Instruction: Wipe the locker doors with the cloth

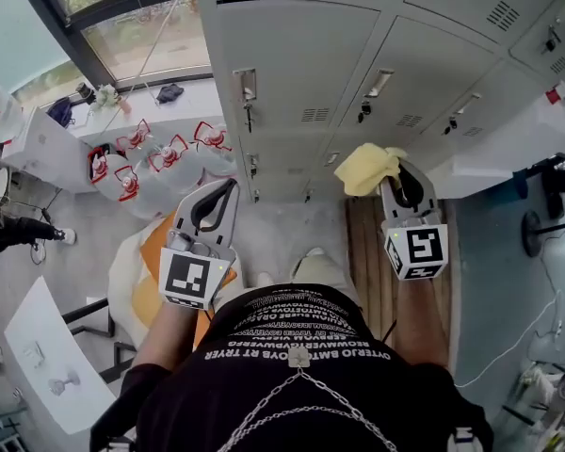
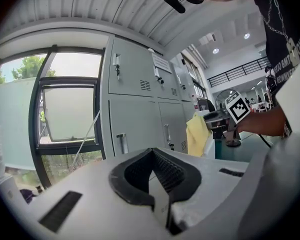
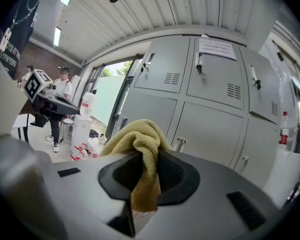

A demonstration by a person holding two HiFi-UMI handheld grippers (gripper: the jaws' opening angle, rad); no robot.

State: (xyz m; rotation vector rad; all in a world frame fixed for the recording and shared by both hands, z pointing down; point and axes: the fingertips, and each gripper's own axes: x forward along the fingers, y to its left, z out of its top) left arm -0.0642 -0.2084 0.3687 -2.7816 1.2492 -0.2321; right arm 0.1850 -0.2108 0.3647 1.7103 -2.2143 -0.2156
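Lockers: grey metal lockers (image 1: 297,55) in stacked rows; every door in view is shut; keys hang in several locks; a paper notice (image 3: 215,49) sits on one upper door
Cloth: the yellow cloth (image 1: 365,168) is bunched at the tip of the right gripper (image 1: 400,179), in front of the lower doors of the lockers; I cannot tell whether it touches a door
Right gripper: jaws closed tight on the cloth; a thick fold piles over the tip and a thin tail hangs down between the dark pads; the tip points at the lockers
Left gripper: the left gripper (image 1: 221,196) has its jaws drawn together with nothing between them; it is back from the lockers, left of the cloth and clear of the doors
Left of the lockers: a window (image 1: 141,36) with a dark frame; white bags with red print (image 1: 155,153) lie on the floor below it
Further left of the lockers: a person (image 3: 62,91) stands well away from the doors
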